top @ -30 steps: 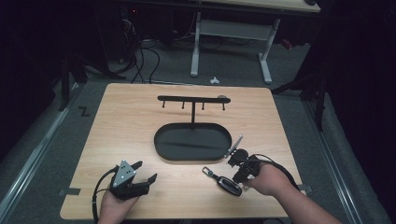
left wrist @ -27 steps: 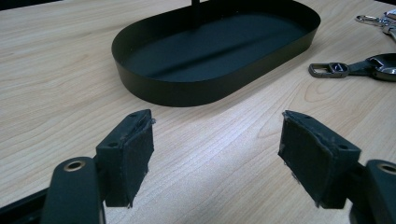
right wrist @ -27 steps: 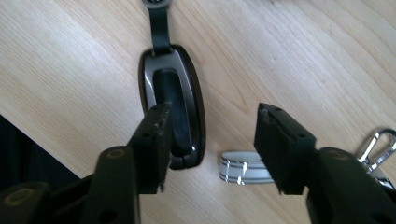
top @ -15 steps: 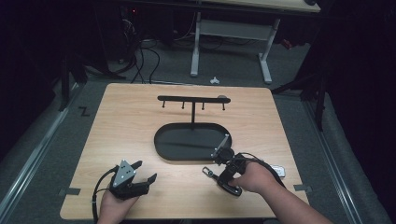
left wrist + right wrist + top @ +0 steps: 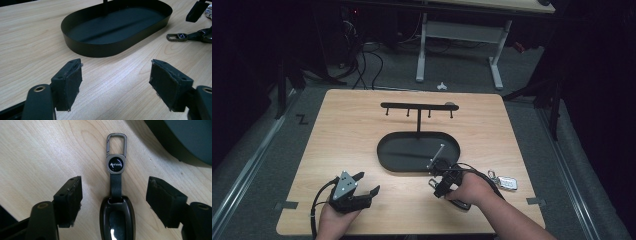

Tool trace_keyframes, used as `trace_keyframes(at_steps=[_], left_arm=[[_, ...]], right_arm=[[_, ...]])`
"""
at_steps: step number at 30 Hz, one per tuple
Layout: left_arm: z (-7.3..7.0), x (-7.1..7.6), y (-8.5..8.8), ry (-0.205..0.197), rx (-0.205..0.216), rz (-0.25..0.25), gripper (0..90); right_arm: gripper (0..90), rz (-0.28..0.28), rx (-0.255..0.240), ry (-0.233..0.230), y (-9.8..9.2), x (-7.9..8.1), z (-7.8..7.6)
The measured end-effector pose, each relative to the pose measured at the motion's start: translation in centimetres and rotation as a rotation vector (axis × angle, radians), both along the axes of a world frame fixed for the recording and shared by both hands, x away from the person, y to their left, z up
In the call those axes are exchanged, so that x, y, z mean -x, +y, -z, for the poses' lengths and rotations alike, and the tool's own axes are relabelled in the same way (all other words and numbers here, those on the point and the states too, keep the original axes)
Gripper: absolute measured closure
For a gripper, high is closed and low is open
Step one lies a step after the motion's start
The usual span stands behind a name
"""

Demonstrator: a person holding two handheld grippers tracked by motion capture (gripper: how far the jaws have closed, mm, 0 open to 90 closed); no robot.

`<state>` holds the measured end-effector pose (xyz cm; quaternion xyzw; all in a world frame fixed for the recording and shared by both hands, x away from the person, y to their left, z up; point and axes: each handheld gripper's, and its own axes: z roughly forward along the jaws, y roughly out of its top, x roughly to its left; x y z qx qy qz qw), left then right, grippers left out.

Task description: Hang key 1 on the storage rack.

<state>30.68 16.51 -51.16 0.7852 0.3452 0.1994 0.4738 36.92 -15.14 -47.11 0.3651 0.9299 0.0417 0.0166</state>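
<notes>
Looks like a lab or test bay, not a home. Dark room, only the light-wood table (image 5: 362, 130) is lit, frame centre. Grey carpet floor (image 5: 257, 150) around it with tape marks, one at the left edge. Upper left: a tangle of cables (image 5: 362, 60) on the floor. Top centre: white metal legs of a second desk (image 5: 422, 50). Bare staged tabletop, no household clutter.

My left gripper (image 5: 362, 190) is black with a grey three-cornered plate on top and a black cable looping off its rear. My right gripper (image 5: 113, 200) matches: black jaws, frayed dark pads (image 5: 75, 195), a brass-ringed hole on each arm. Both forearms are bare, no sleeves.
</notes>
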Motion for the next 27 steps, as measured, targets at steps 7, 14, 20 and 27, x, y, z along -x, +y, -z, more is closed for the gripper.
trace_keyframes(at_steps=[7, 14, 20, 27], left_arm=[[0.0, 0.0, 0.0, 0.0, 0.0, 0.001, 26.2], [0.2, 0.0, -0.2, 0.001, -0.008, 0.008, 26.1], [0.2, 0.0, -0.3, 0.004, -0.006, 0.01, 26.0], [0.3, 0.0, -0.3, 0.006, -0.009, 0.014, 26.1]], right_arm=[[44.2, -0.02, 0.046, 0.006, 0.3, -0.6, 1.0], [55.3, -0.078, 0.081, 0.027, 0.2, -0.7, 1.9], [62.1, -0.075, 0.072, 0.04, 0.2, -0.7, 1.9], [69.7, -0.063, 0.061, 0.038, 0.0, -0.9, 1.8]])
